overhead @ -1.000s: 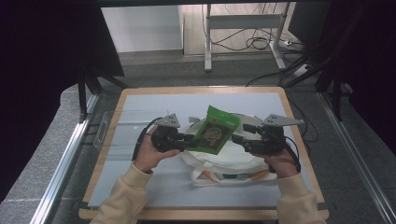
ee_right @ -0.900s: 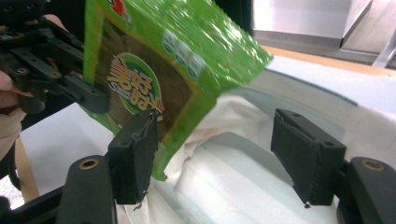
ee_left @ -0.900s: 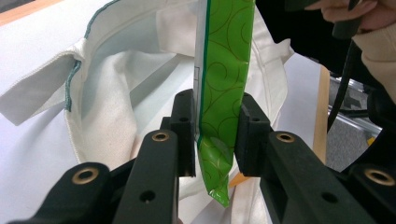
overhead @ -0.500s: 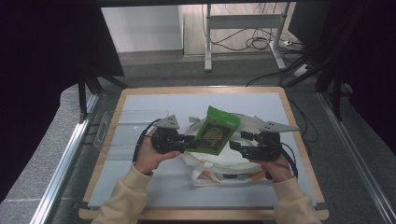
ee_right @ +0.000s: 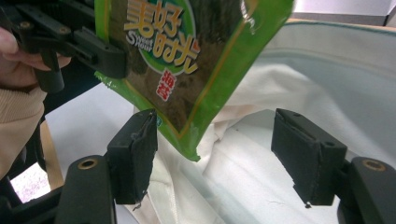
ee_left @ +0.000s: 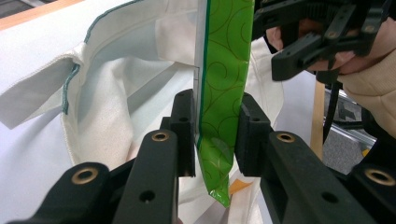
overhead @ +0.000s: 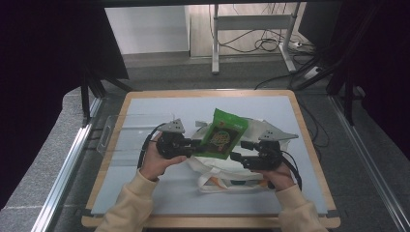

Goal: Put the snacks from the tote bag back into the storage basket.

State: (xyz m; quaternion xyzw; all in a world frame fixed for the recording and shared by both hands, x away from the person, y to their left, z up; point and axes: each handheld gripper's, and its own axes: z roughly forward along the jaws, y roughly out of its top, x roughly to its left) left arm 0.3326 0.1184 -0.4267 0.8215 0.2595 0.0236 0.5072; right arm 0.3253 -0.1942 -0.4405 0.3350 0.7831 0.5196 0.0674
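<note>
My left gripper (overhead: pixel 197 145) is shut on a green snack packet (overhead: pixel 223 134) and holds it tilted above a white cloth bag (overhead: pixel 217 181) lying on the table. In the left gripper view both pads pinch the packet's (ee_left: pixel 219 93) edge, with the bag's (ee_left: pixel 116 93) mouth behind it. My right gripper (overhead: pixel 237 152) stands open just right of the packet's lower end, over the bag. In the right gripper view the packet's (ee_right: pixel 187 46) bottom corner hangs near the left pad (ee_right: pixel 135 154), untouched, and the bag's (ee_right: pixel 289 79) pale cloth lies beyond the wide jaws.
The table has a pale mat (overhead: pixel 145 193) inside a wooden border (overhead: pixel 203 93). A clear plastic tray (overhead: pixel 116 137) lies at the left side of the mat. Metal rails run along both sides, and cables lie on the floor beyond the far edge.
My right gripper has sunk and shifted a little left toward the packet and bag. The left gripper and the packet have stayed where they were.
</note>
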